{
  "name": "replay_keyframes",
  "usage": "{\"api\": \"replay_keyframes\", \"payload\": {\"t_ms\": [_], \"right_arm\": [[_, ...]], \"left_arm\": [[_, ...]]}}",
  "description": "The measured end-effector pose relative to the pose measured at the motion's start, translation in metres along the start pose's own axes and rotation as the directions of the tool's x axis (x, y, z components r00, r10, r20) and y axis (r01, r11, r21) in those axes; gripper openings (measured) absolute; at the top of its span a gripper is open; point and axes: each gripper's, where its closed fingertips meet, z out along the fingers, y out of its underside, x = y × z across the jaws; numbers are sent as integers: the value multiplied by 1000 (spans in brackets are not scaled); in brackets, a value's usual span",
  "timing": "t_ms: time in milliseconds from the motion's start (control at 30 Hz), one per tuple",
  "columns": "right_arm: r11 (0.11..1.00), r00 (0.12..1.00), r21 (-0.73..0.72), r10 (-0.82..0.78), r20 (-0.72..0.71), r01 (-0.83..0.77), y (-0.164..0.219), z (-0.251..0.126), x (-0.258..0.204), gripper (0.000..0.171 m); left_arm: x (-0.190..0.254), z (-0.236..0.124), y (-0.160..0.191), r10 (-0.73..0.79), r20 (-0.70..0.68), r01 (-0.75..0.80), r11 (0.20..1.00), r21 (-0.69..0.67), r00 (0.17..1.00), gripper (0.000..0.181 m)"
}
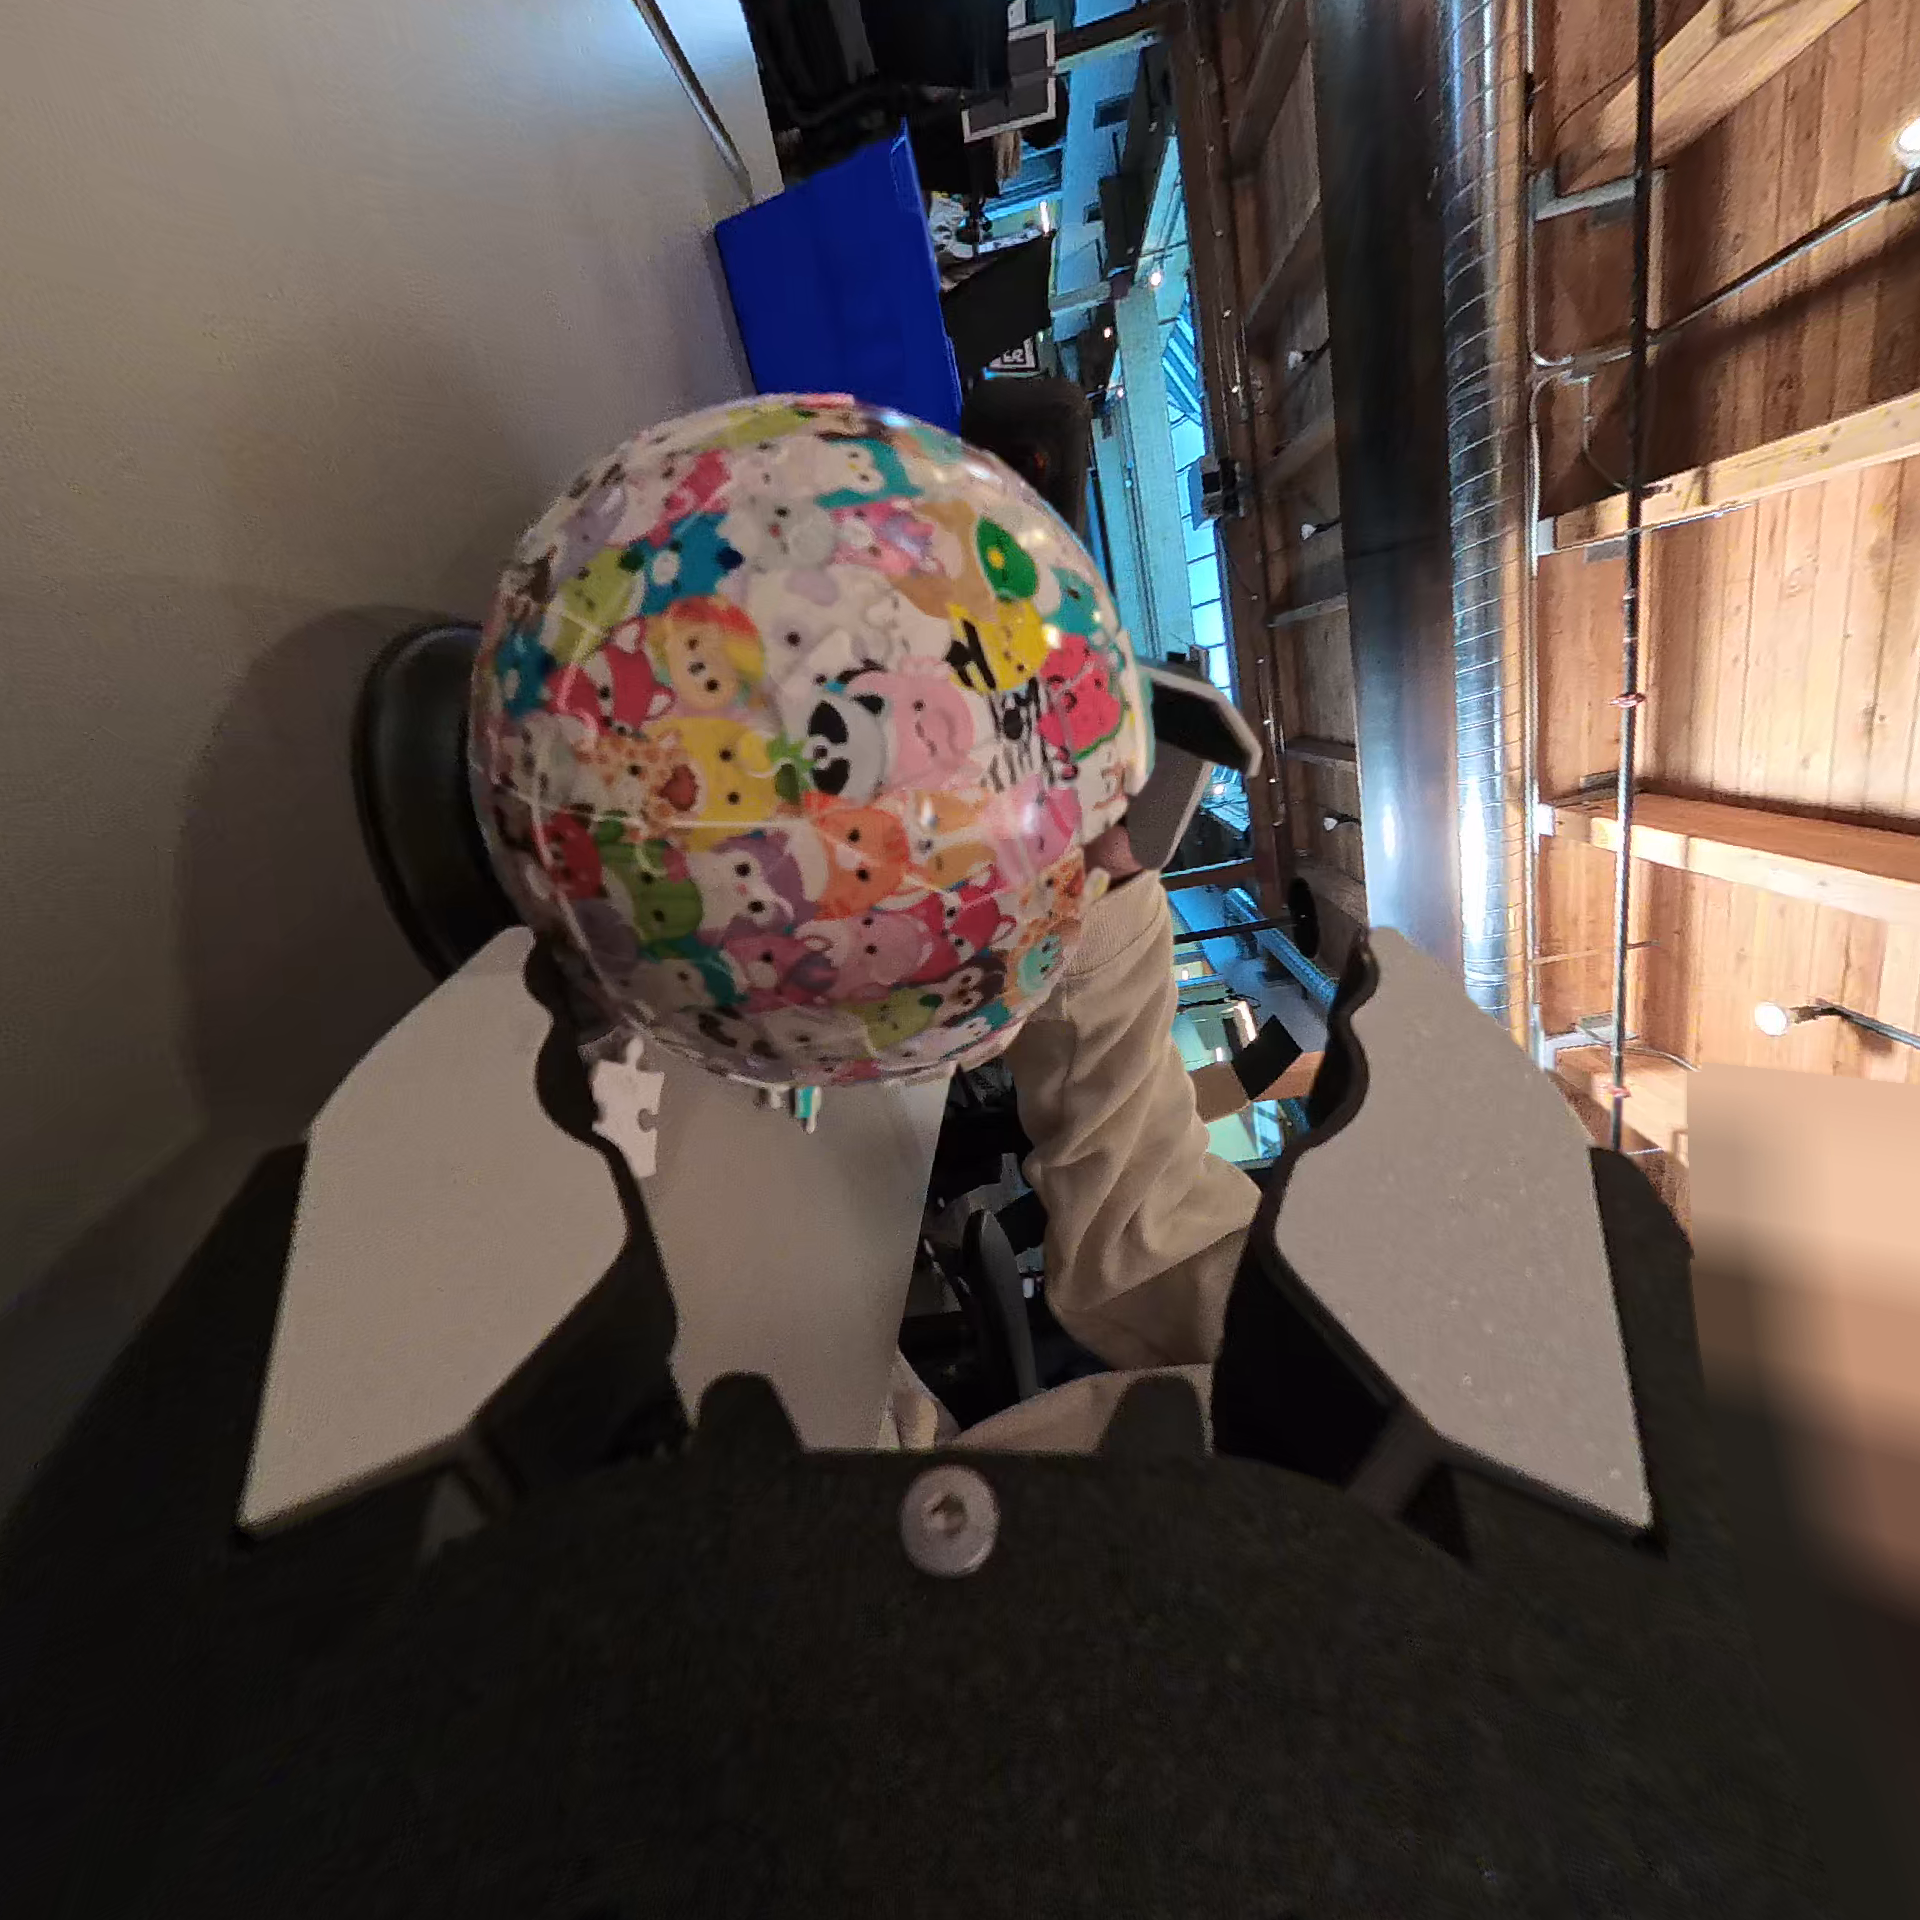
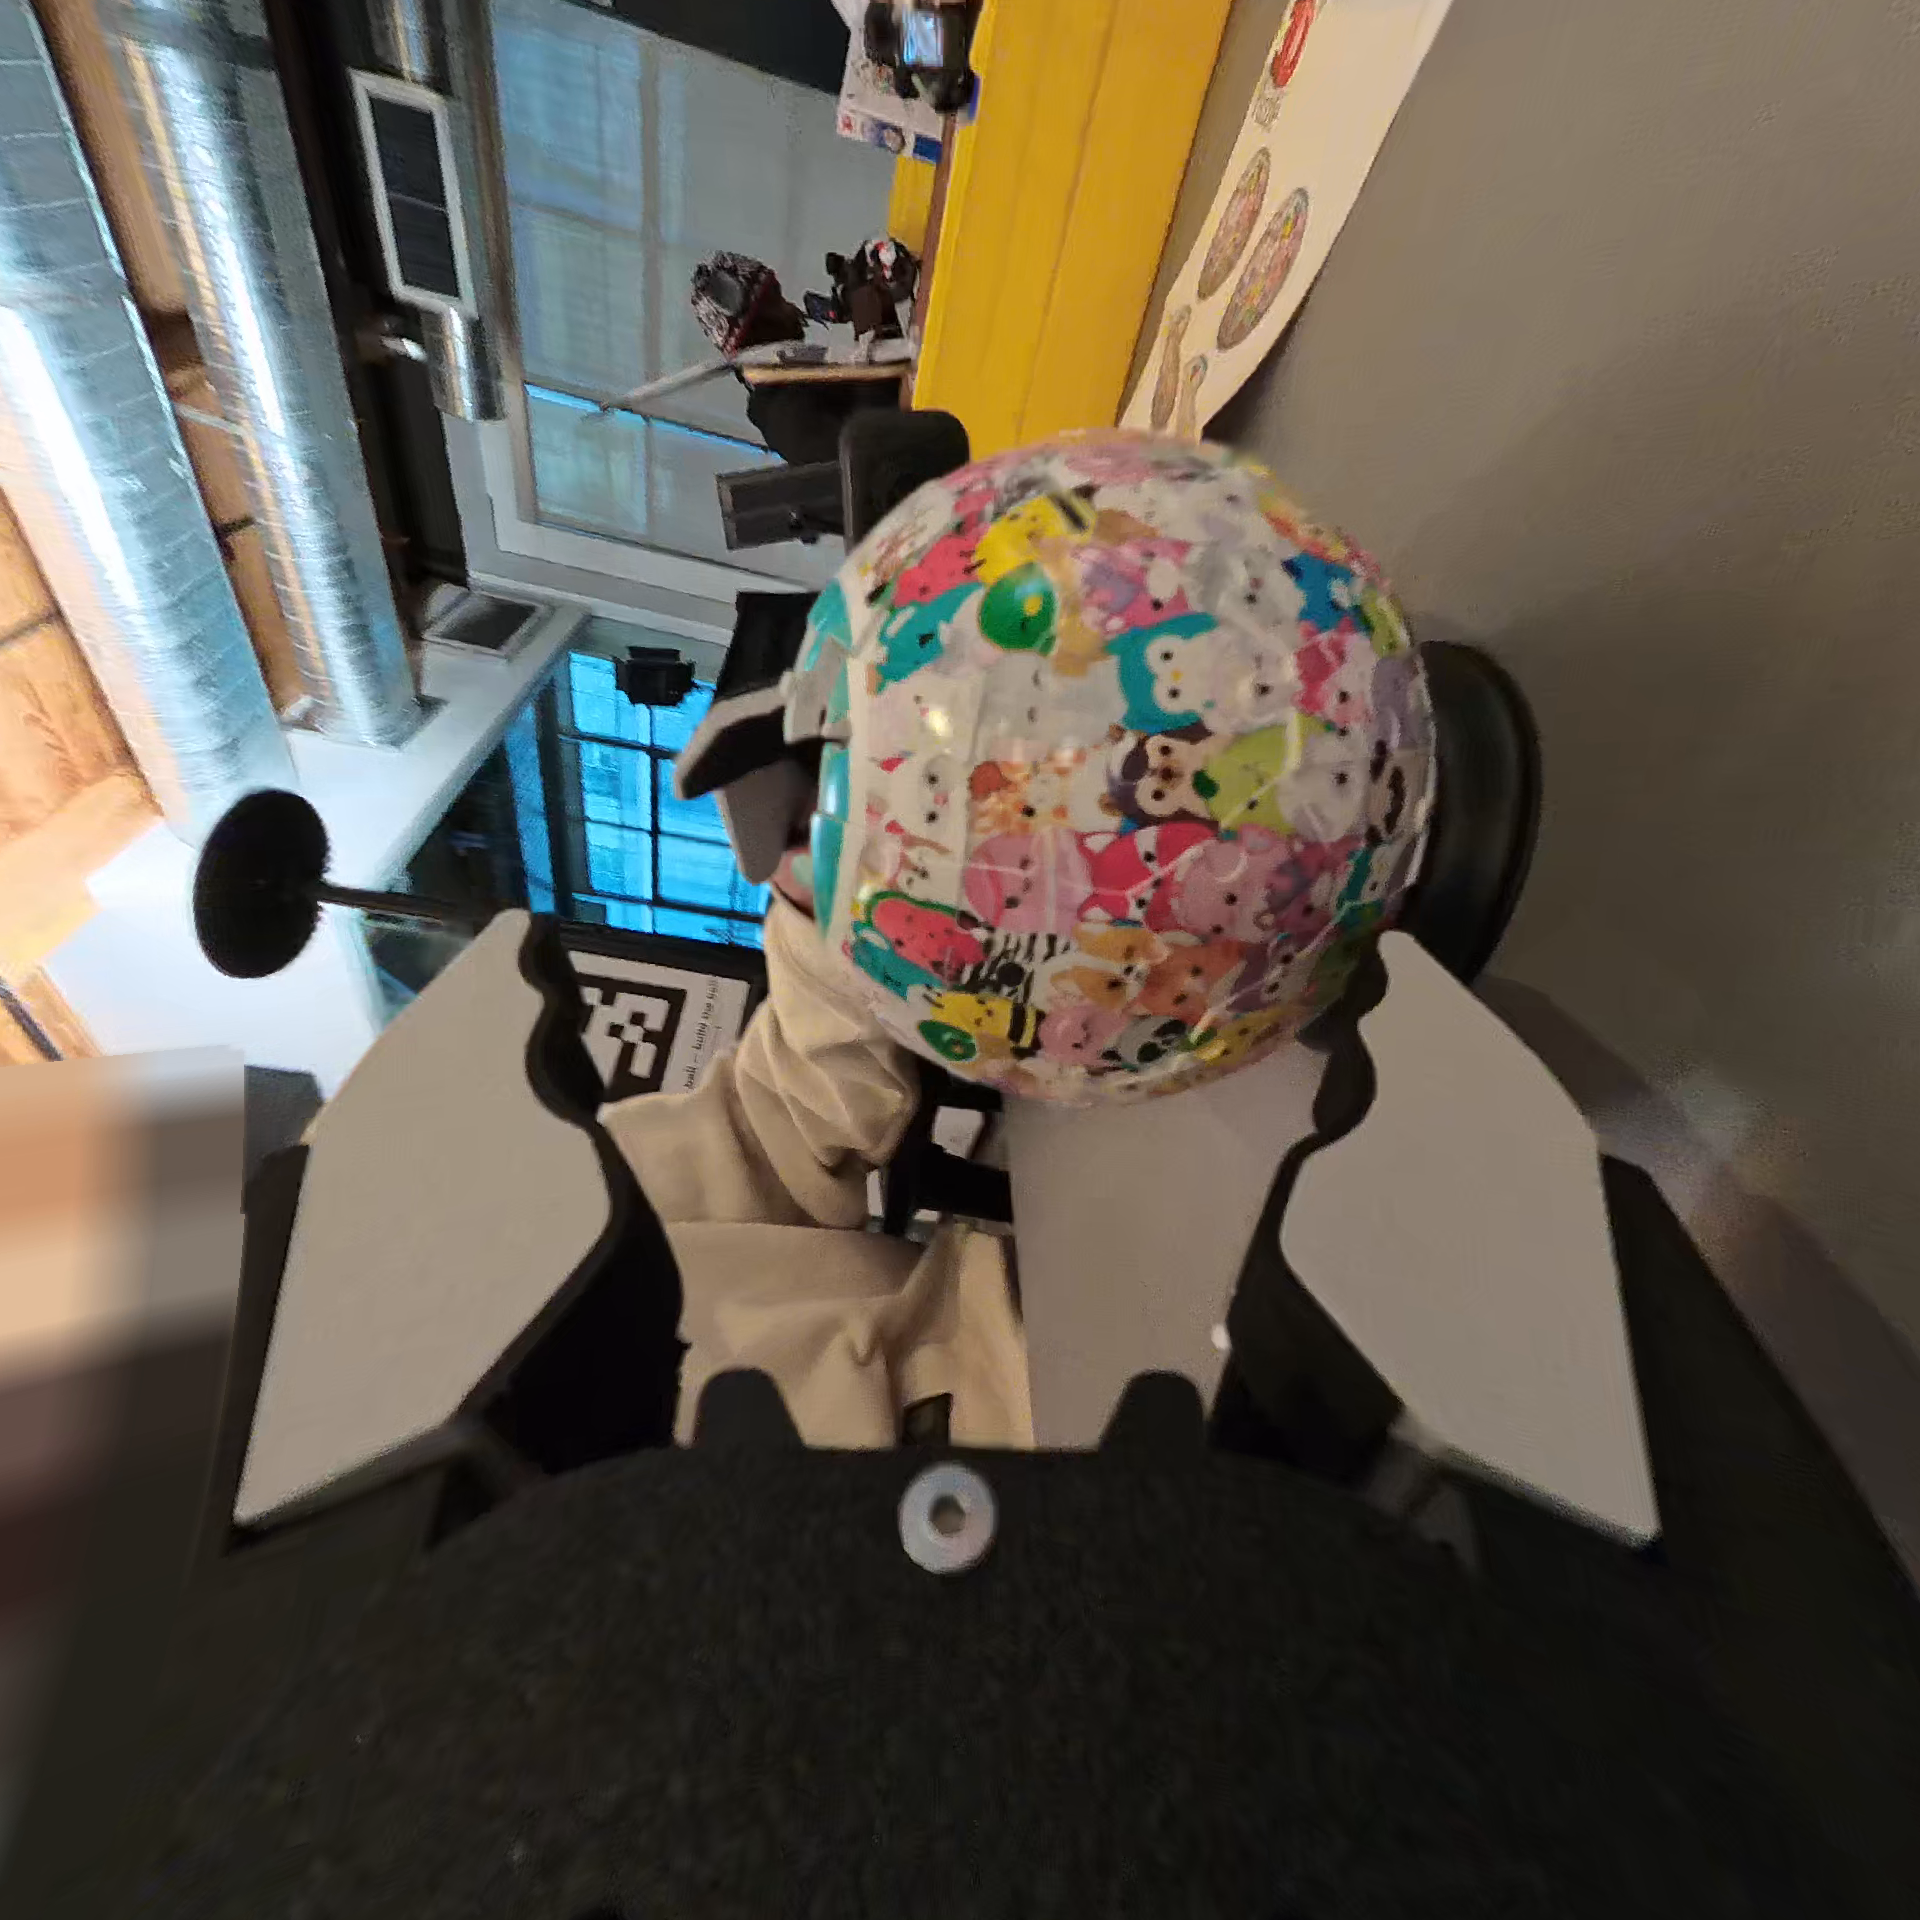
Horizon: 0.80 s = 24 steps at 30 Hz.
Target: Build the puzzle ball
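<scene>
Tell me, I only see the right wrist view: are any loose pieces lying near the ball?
Observer: Yes. The left wrist view shows a white piece on the table beside the puzzle ball.
Operator: Just one?
Observer: Another small piece peeks out close by, at the ball's edge.
Operator: What's behind the ball there?
Observer: A blue panel stands past it, at the table's far side.

I'm in a loft-style workshop or lab. Bare timber ceiling (image 1: 1766,582) and a silver duct (image 1: 1481,520) run beside me. Big paned windows (image 2: 623,260) and cluttered workbenches (image 2: 831,353) lie beyond.
</scene>
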Motion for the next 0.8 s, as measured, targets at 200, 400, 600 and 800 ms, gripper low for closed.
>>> {"api": "replay_keyframes", "payload": {"t_ms": [200, 400, 600, 800], "right_arm": [[993, 990, 7, -117, -79, 118, -14, 6, 0, 138], [988, 987, 21, -149, -58, 151, -19, 1, 1, 133], [992, 989, -26, -122, -89, 120, -19, -10, 19, 126], [991, 998, -114, 69, -2, -69, -18, -2, 14, 119]], "left_arm": [[3, 11, -20, 68, 64, -70, 997, 27, 996, 142], [0, 9, -24, 82, 68, -82, 997, 1, 994, 129], [-16, -7, -22, 37, 110, -31, 998, -55, 993, 116], [-18, 4, -18, -176, 33, 179, 977, -115, 984, 110]]}}
